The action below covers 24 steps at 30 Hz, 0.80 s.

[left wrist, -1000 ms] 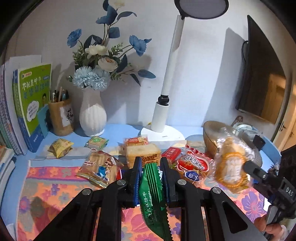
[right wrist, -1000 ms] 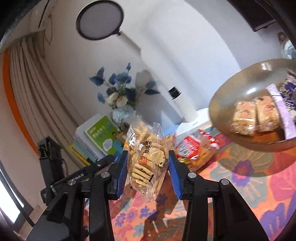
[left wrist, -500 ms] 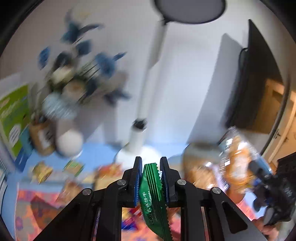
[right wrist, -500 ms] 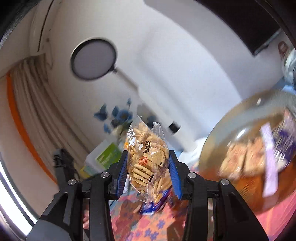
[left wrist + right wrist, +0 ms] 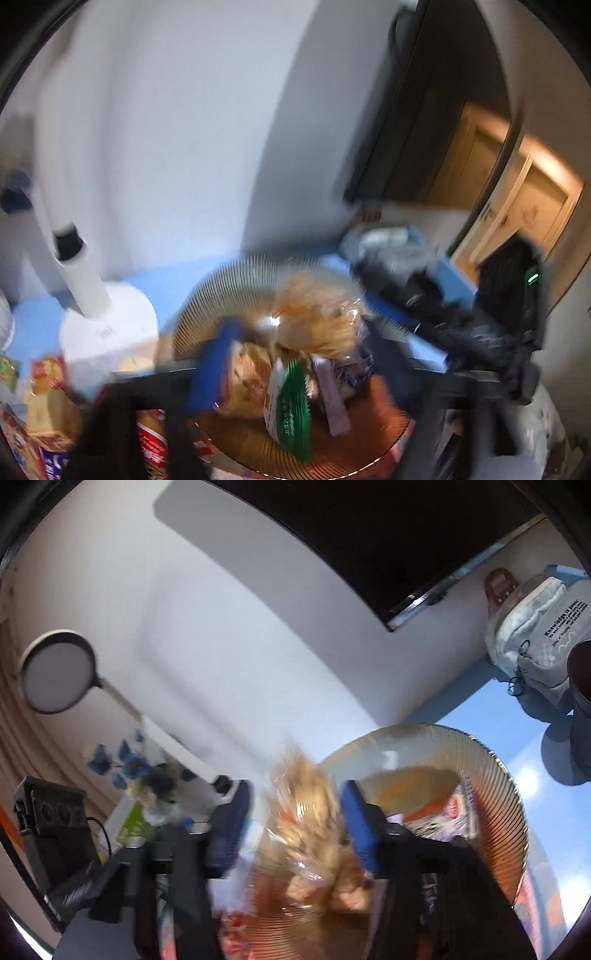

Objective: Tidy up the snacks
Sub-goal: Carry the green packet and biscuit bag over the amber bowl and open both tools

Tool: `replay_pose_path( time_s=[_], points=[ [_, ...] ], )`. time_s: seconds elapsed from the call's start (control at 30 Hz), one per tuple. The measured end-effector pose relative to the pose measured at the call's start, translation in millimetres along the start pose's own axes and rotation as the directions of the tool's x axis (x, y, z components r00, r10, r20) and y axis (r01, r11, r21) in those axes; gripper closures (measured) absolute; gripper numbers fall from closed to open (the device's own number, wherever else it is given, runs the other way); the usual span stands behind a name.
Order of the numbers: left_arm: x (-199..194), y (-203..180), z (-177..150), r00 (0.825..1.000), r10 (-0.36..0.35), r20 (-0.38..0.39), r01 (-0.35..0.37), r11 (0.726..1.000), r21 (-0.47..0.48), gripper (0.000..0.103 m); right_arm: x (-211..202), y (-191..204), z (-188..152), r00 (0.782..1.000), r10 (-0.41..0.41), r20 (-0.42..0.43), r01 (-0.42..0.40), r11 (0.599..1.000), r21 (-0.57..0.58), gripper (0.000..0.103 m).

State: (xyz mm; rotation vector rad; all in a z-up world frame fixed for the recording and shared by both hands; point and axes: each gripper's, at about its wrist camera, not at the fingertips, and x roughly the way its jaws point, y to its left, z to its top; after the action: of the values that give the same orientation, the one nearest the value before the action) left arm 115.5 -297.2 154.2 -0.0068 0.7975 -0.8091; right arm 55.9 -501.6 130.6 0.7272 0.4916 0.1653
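Now both claws are opening, the green packet (image 5: 291, 402) lying lengthwise toward the left claw (image 5: 295, 373).

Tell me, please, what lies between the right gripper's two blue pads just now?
The clear bag of biscuits sits between the blue pads of the right gripper, whose jaws are opening, above the ribbed glass plate. The right wrist view shows it, though blurred.

A white lamp base (image 5: 107, 332) stands on the blue tabletop (image 5: 166, 280), a dark screen (image 5: 369, 535) above.
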Motion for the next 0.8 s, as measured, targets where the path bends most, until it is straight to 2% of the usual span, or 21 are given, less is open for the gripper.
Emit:
replay_pose_path(
  time_s=[0.1,0.27,0.37,0.5,0.67,0.8],
  points=[
    [10.5,4.9,-5.0,0.997,0.073,-0.006,-0.073,0.997,0.013,0.018,-6.6,1.0,-2.7,0.999,-0.039,0.036,0.041,0.997,-0.065,0.021],
    [0.0,31.0,-4.4,0.986,0.167,-0.014,-0.167,0.985,-0.037,0.018,-11.2,16.8,-0.9,0.998,-0.033,0.057,0.038,0.995,-0.092,0.021],
    [-14.5,44.0,-8.1,0.978,0.209,-0.002,-0.209,0.977,-0.046,0.018,-5.0,48.9,-8.5,0.998,0.009,0.055,0.001,0.985,-0.174,0.021],
    [-43.9,73.5,-11.7,0.960,0.278,0.026,-0.276,0.959,-0.071,0.018,14.2,94.6,-29.1,0.999,0.050,-0.014,-0.052,0.971,-0.233,0.020],
    [-97.3,129.0,-24.1,0.913,0.406,0.032,-0.404,0.913,-0.063,0.015,42.1,155.2,-67.5,0.994,0.053,-0.097,-0.081,0.948,-0.308,0.007],
    [-131.4,180.8,-39.0,0.866,0.499,0.007,-0.498,0.865,-0.059,0.004,67.3,184.8,-104.8,0.979,0.062,-0.197,-0.124,0.939,-0.322,0.005]
  ],
)
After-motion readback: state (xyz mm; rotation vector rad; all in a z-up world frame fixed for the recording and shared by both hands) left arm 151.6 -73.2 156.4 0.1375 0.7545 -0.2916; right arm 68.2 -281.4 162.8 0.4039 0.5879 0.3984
